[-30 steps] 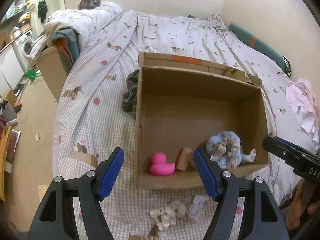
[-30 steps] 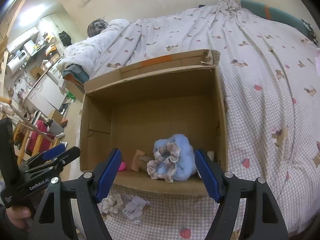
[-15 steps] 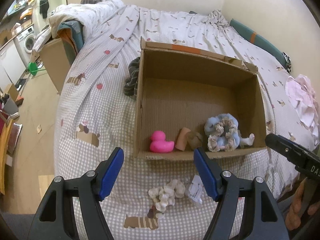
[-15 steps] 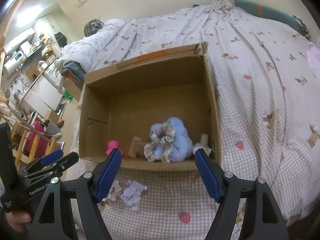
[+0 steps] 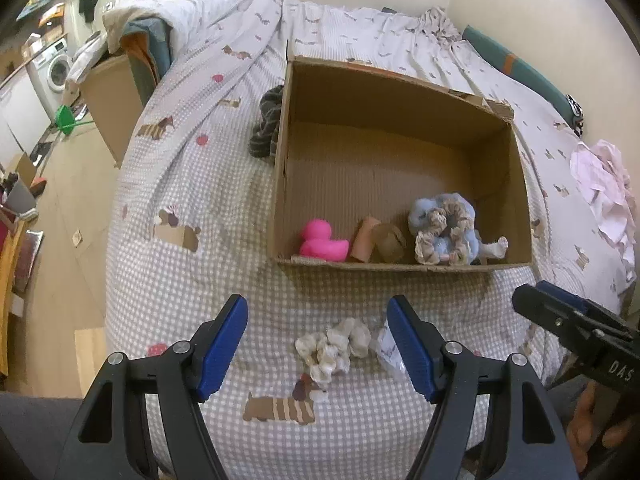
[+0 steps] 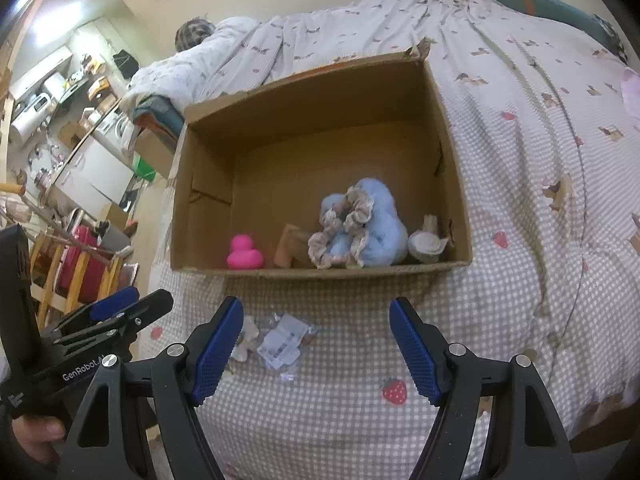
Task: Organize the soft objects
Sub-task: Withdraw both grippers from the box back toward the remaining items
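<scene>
Checked bedspread (image 5: 192,184) was my work surface, with the cardboard box (image 5: 280,184) parked on it as the collecting bin. Both my left gripper (image 5: 317,344) and right gripper (image 6: 316,346) hung spread wide, empty, since the cream scrunchie (image 5: 332,346) lay outside, near its front wall.

Checked bed (image 5: 192,200), cardboard box (image 5: 280,184), cream scrunchie (image 5: 334,346)

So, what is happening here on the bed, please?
A person holds two grippers and sorts soft things into a cardboard box on the bed. The box already holds a pink duck, a blue plush and a scrunchie. Both the left gripper and the right gripper are open and empty. A cream scrunchie and a small packet lie on the blanket outside the box.
</scene>
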`<state>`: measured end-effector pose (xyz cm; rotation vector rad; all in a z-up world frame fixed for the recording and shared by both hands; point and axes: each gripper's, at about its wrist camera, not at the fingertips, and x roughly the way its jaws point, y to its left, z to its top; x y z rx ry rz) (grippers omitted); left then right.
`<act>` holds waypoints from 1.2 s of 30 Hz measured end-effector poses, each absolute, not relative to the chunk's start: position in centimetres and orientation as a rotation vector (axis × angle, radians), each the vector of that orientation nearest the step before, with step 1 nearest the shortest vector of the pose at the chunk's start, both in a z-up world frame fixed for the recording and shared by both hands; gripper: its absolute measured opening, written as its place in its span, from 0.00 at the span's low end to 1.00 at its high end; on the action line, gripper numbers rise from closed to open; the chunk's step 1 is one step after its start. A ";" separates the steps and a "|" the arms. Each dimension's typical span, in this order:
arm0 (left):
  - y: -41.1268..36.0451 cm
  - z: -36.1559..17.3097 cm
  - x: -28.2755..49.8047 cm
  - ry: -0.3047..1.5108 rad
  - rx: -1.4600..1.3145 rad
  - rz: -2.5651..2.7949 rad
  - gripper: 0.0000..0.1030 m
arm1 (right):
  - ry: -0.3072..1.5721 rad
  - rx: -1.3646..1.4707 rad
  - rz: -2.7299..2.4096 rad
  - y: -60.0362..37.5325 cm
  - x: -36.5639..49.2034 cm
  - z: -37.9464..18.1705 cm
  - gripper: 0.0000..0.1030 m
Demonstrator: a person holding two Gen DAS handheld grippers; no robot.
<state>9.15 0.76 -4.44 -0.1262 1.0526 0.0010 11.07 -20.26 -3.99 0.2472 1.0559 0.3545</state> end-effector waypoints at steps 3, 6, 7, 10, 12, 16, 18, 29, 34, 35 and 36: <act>0.6 -4.5 8.9 1.055 -0.119 -0.001 0.68 | 1.067 0.236 0.361 -20.0 10.7 -4.4 0.78; 0.6 -4.6 8.7 1.055 -0.110 -0.002 0.68 | 1.081 0.227 0.371 -20.0 10.6 -4.9 0.78; 0.6 -4.7 8.7 1.056 -0.110 0.000 0.68 | 1.085 0.224 0.374 -20.0 10.6 -5.0 0.78; 0.9 -4.9 8.7 1.065 -0.117 0.007 0.68 | 1.097 0.221 0.379 -20.1 10.6 -5.4 0.78; 1.1 -5.2 8.8 1.068 -0.124 0.010 0.68 | 1.105 0.225 0.381 -20.2 10.8 -5.6 0.78; 1.7 -5.8 8.8 1.077 -0.106 0.027 0.68 | 1.129 0.253 0.407 -20.0 11.1 -6.1 0.78; 2.1 -6.2 8.7 1.086 -0.100 0.034 0.68 | 1.137 0.255 0.414 -19.7 11.4 -6.3 0.78; 5.7 -6.9 8.8 1.095 -0.188 0.126 0.68 | 1.237 0.324 0.419 -18.2 13.3 -8.8 0.78; 6.2 -6.6 8.7 1.088 -0.214 0.130 0.68 | 1.305 0.268 0.450 -15.8 13.9 -10.4 0.78; 6.2 -6.5 8.7 1.086 -0.216 0.129 0.68 | 1.318 0.261 0.462 -15.2 14.0 -10.7 0.78; 6.2 -6.5 8.8 1.087 -0.215 0.127 0.68 | 1.335 0.258 0.477 -14.6 14.1 -11.0 0.78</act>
